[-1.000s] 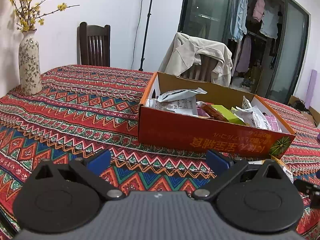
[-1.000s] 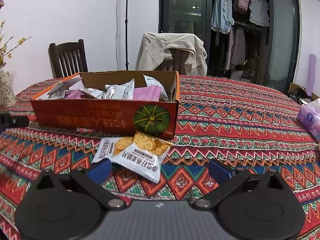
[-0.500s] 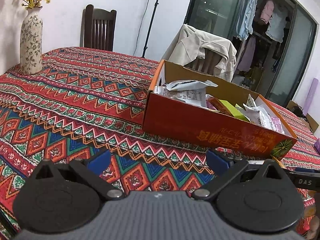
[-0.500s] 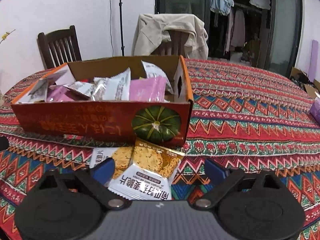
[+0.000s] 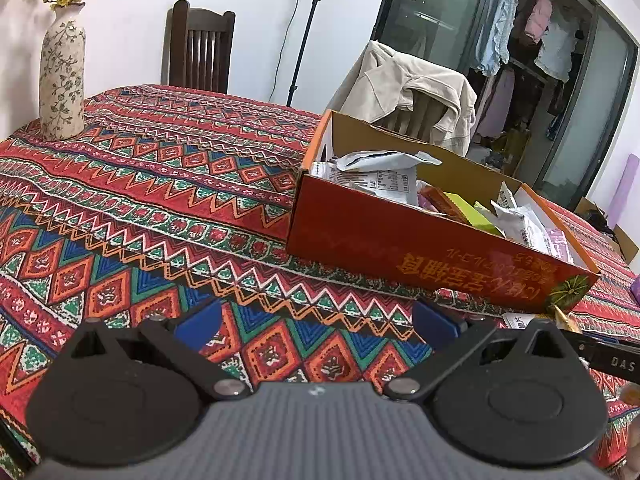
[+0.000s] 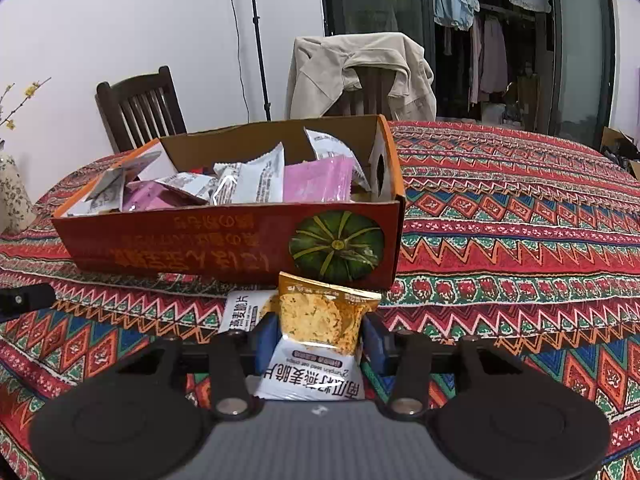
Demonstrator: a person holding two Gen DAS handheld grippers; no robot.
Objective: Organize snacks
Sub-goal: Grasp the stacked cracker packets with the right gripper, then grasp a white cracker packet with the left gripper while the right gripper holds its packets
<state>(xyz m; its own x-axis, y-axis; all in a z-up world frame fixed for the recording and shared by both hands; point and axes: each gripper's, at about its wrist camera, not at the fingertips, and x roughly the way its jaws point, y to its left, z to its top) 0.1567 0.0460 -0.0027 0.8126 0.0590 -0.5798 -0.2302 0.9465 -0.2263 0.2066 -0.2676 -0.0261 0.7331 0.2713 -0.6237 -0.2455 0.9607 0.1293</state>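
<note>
In the right wrist view my right gripper (image 6: 320,338) is closing its jaws around an orange-and-white cracker packet (image 6: 316,320), and both blue pads touch the packet's sides. The packet stands tilted just in front of the orange cardboard box (image 6: 200,240), which holds several snack packets. A second white packet (image 6: 244,312) lies flat on the cloth to its left. In the left wrist view my left gripper (image 5: 316,322) hangs open over the patterned tablecloth with nothing between its pads, left of and nearer than the box (image 5: 380,240).
A flowered vase (image 5: 62,76) stands at the table's far left. A dark wooden chair (image 5: 198,52) and a chair draped with a beige jacket (image 5: 408,88) stand behind the table. A stand pole (image 6: 258,40) rises by the wall.
My right gripper moved in toward the box and drew its jaws together on the cracker packet, tipping it upright. The left gripper tilted slightly and stayed open.
</note>
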